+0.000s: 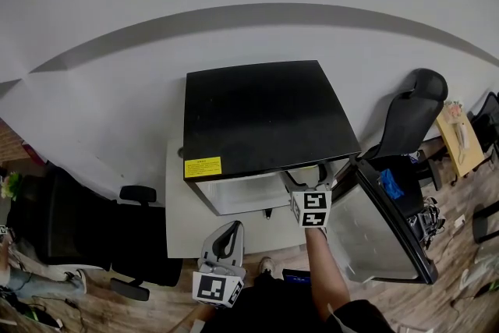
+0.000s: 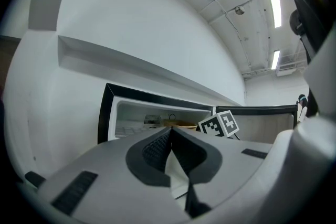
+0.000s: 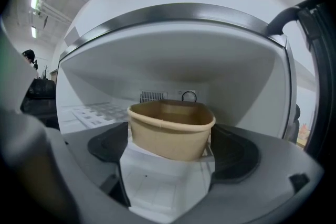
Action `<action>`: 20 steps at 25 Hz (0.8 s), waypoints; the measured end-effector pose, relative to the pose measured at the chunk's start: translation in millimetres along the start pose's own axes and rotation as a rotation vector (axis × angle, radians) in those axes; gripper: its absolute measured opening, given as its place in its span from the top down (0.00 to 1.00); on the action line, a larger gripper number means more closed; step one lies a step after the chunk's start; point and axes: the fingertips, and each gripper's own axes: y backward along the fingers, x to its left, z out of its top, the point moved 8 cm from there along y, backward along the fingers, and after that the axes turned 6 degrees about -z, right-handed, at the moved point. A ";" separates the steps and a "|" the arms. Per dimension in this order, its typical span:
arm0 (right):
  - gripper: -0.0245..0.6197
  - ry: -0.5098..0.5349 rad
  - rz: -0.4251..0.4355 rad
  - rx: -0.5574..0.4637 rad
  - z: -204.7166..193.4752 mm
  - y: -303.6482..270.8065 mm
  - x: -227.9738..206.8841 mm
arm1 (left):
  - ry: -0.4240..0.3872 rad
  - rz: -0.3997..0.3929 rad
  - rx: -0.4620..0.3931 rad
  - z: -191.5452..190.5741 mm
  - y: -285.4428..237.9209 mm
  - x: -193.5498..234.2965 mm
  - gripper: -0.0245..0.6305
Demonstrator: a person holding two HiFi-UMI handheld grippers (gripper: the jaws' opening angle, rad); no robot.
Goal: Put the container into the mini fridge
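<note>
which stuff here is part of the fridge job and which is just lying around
Job:
- container, held in the right gripper
- mini fridge, with its door open

Lying about:
- black chair on the left
- black chair on the right
- left gripper, shut and empty

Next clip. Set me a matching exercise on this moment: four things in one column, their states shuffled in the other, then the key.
Things:
1. left claw
2. right claw
3. fridge door
4. container

States:
A. swung open
B. tan, no lid on it
C. shut, with nothing in it
D. shut on the container

Pairs: 1-C, 2-D, 3-A, 4-B
</note>
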 end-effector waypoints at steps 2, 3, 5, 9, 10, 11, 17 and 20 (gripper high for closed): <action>0.23 -0.008 0.000 -0.005 -0.2 2.7 1.6 | 0.001 -0.001 -0.001 0.4 1.0 0.7 0.95; 0.23 -0.012 0.001 -0.006 -0.3 4.1 2.4 | 0.001 -0.001 -0.003 0.9 1.6 0.8 0.95; 0.23 -0.020 -0.002 -0.006 -1.0 7.6 3.5 | 0.001 -0.002 -0.005 2.0 3.2 0.6 0.95; 0.23 -0.029 -0.026 0.004 -5.3 19.8 5.0 | 0.005 -0.009 -0.008 4.4 9.4 -0.5 0.95; 0.23 -0.027 -0.035 0.010 -7.2 23.8 5.7 | 0.006 -0.012 -0.008 4.8 11.8 -0.9 0.95; 0.23 -0.023 -0.044 0.015 -9.1 28.6 6.5 | 0.007 -0.016 -0.007 4.9 14.7 -1.2 0.95; 0.24 -0.069 -0.008 0.032 -24.3 75.5 21.7 | 0.025 -0.050 -0.002 1.4 42.2 -6.6 0.95; 0.27 -0.096 -0.018 0.058 -36.6 107.5 34.4 | 0.039 -0.073 0.001 -1.5 62.9 -10.4 0.95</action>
